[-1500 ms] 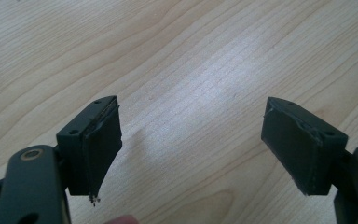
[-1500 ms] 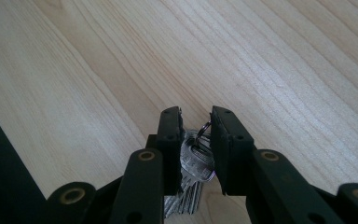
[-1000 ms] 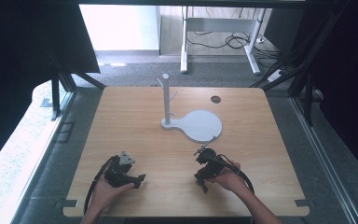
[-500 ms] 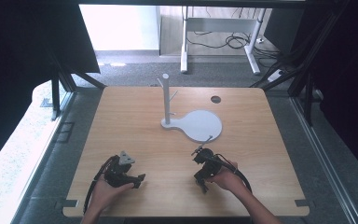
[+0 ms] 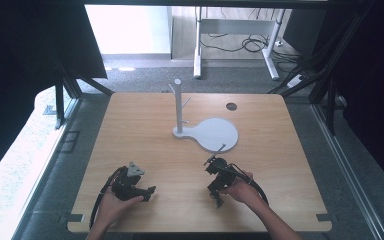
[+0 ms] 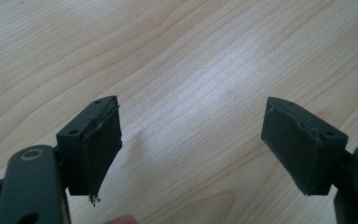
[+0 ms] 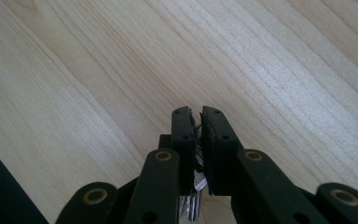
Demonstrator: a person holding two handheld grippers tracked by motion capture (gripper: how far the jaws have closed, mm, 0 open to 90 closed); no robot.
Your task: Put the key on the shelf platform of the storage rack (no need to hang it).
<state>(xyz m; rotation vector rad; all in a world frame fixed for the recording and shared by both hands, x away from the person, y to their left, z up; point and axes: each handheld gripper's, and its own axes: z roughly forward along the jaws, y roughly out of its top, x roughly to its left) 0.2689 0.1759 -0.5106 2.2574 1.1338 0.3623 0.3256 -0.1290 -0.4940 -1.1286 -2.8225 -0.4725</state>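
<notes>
- Left claw: spread wide, empty, low over worktop.
- Right claw: pressed together, nothing clearly pinched.
- White peg stand: bare; no work evidently begun.

A lab or test workspace: a bare wooden tabletop framed by black struts, grey carpet floor, loose cables under a white desk frame behind.

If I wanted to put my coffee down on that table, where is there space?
Plenty. The left side of the wooden table is bare from the far edge down to the left gripper, and the right side beyond the white stand is bare too, apart from a small round hole. It is busier mid-table, between the stand and the right gripper.
</notes>
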